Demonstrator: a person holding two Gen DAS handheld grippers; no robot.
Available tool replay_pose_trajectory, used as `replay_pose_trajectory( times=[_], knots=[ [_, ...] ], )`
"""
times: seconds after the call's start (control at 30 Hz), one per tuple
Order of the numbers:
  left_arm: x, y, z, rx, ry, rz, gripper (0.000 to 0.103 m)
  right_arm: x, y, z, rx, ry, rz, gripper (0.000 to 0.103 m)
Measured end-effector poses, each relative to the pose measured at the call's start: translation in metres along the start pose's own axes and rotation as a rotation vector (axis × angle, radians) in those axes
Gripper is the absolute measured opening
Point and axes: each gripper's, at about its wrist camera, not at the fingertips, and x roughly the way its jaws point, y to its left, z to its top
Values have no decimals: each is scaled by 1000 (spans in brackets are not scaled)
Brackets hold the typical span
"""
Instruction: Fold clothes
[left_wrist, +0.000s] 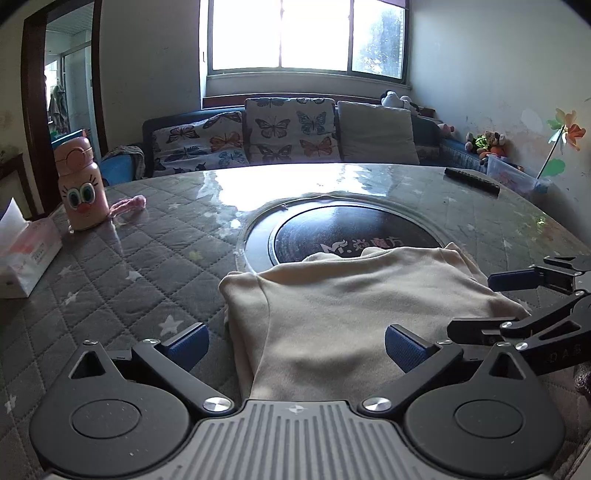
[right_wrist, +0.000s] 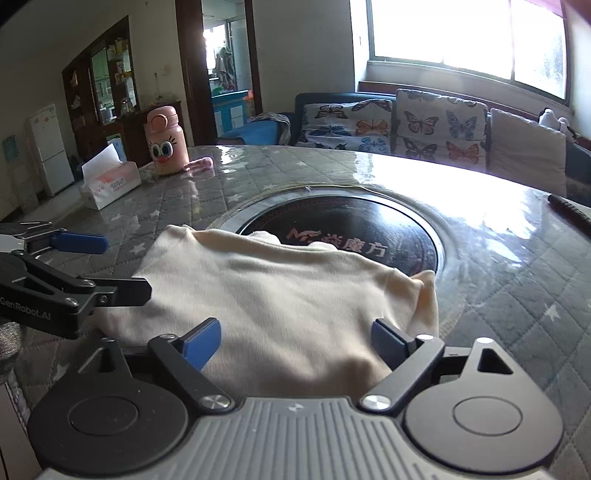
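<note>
A cream garment (left_wrist: 332, 306) lies folded into a compact bundle on the quilted grey table, its far edge over the round black inset. It also shows in the right wrist view (right_wrist: 280, 295). My left gripper (left_wrist: 295, 345) is open, its blue fingers wide apart over the garment's near left part, holding nothing. My right gripper (right_wrist: 295, 341) is open too, fingers spread over the near right part. Each gripper shows in the other's view: the right one at the right edge (left_wrist: 517, 299), the left one at the left edge (right_wrist: 96, 266), both with jaws apart.
A round black glass inset (left_wrist: 343, 229) sits in the middle of the quilted table (left_wrist: 147, 258). A pink cartoon bottle (left_wrist: 80, 184) and a tissue box (left_wrist: 22, 254) stand at far left. A black remote (left_wrist: 472, 180) lies far right. A sofa with butterfly cushions (left_wrist: 284, 133) is behind.
</note>
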Motion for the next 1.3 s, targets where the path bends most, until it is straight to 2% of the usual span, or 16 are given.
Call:
replay_pose_trajectory(
  times=[0.17,1.3],
  knots=[
    [-7,-1,-7,-19,-1,8,103,-5,6,-7,-12,-3,-29,102],
    [-40,-26,-31,-18,-17,18,103,-33,28,-37,-10,-23,-57,103]
  ],
)
